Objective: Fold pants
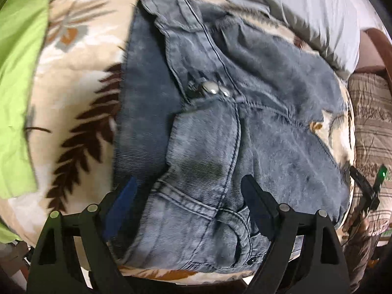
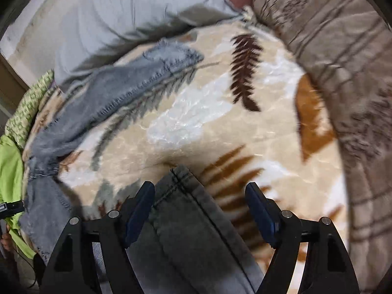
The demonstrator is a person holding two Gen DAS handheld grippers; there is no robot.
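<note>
My left wrist camera sits just behind my left fingers, looking steeply down and close onto the waist of the jeans on the leaf-print blanket; my right wrist camera looks down past my right fingers, close over a dark leg end; both views share the blanket, the jeans, the grey pillow and the brown quilt.
</note>
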